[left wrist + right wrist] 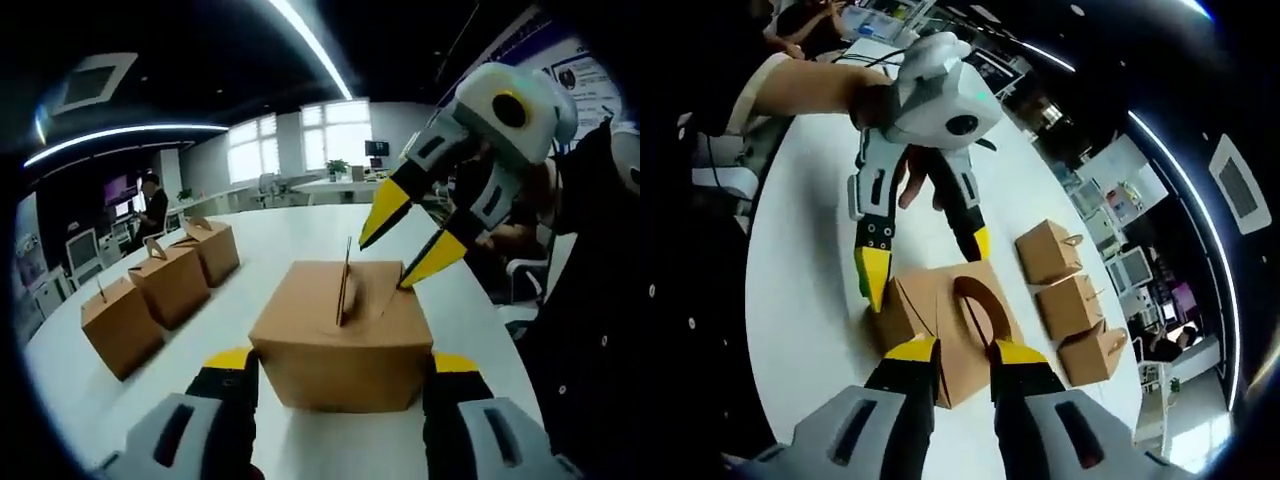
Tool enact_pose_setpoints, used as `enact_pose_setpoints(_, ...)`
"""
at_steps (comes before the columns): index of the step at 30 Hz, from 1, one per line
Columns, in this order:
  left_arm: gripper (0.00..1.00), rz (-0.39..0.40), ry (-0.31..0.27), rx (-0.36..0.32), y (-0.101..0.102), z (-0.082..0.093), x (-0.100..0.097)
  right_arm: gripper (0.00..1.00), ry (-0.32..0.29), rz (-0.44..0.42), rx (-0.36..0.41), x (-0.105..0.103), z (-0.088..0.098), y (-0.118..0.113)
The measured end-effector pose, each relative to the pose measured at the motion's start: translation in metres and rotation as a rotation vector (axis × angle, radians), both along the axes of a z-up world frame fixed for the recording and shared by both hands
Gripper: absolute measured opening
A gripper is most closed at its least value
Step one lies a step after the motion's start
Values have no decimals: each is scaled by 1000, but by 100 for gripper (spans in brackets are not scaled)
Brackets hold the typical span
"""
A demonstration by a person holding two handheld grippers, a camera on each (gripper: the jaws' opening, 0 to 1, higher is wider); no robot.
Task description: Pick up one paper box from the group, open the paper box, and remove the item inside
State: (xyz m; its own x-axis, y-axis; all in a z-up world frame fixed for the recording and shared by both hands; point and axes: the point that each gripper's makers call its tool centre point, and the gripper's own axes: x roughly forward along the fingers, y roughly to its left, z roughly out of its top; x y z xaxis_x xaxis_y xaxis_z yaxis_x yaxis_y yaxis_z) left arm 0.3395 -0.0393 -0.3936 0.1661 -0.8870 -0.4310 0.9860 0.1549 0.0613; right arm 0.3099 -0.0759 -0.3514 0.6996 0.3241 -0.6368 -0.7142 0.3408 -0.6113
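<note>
A brown paper box (340, 345) with an upright thin handle (345, 280) stands on the white table (300, 225). My left gripper (340, 368) clamps it, one jaw on each side wall. My right gripper (410, 235) comes in from the upper right, open, with its lower tip touching the box top beside the handle. In the right gripper view the box (940, 335) lies just ahead of my right gripper (962, 352), and its arched handle (980, 300) sits between and just beyond the tips. The left gripper (925, 258) holds the box from the far side.
Three more closed brown boxes (165, 285) stand in a row to the left (1070, 300). A person's dark sleeve (590, 300) fills the right side, and a hand (790, 85) holds the left gripper. Desks, chairs and another person (152, 205) are beyond the table.
</note>
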Motion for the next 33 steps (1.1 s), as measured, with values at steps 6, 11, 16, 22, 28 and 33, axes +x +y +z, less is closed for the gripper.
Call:
enact_pose_setpoints(6,67,5,1,5,0,0,0,22,25,16,8,-3,0,3)
enact_pose_setpoints(11,67,4,-5,9,1,0,-1,22,11,28,-25,0,-1,4)
enact_pose_setpoints(16,67,5,-5,9,1,0,-1,22,-14,51,-83,-1,0,5)
enact_pose_setpoints(22,67,8,2,6,1,0,-1,18,-40,67,-132,-4,-2,4)
enact_pose_setpoints(28,67,20,12,-1,1,0,0,8,-84,86,-182,-9,-7,7)
enact_pose_setpoints(33,67,28,15,0,1,-1,2,3,-128,85,-196,-10,-11,8)
